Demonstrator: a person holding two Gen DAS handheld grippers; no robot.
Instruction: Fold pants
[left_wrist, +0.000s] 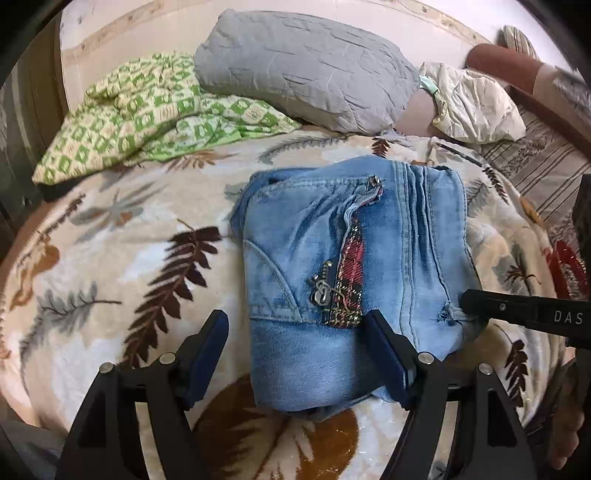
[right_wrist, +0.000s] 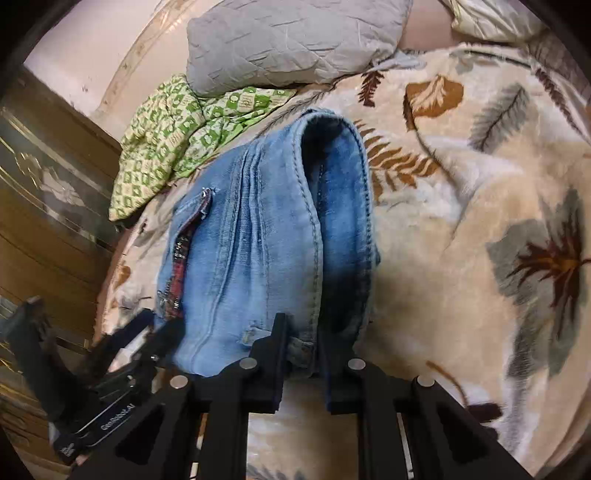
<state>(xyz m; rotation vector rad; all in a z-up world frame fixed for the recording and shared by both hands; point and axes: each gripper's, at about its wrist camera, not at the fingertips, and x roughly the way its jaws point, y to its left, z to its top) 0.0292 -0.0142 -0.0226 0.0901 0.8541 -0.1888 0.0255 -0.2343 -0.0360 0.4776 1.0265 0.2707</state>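
Note:
The light blue jeans (left_wrist: 332, 258) lie folded into a compact bundle on the leaf-patterned blanket (left_wrist: 110, 266), zipper and plaid lining facing up. My left gripper (left_wrist: 299, 328) is open at the bundle's near left edge, its right finger (left_wrist: 384, 343) resting on the denim. My right gripper (right_wrist: 301, 332) is shut on a fold at the jeans (right_wrist: 240, 251) near edge; it shows in the left wrist view (left_wrist: 472, 299) at the bundle's right corner. The left gripper shows at lower left in the right wrist view (right_wrist: 140, 332).
A grey pillow (left_wrist: 306, 70), a green checked cloth (left_wrist: 147, 114) and a cream pillow (left_wrist: 476, 103) lie at the head of the bed. A wooden headboard panel (right_wrist: 44, 221) stands at left. A red object (left_wrist: 565, 266) lies at the right edge.

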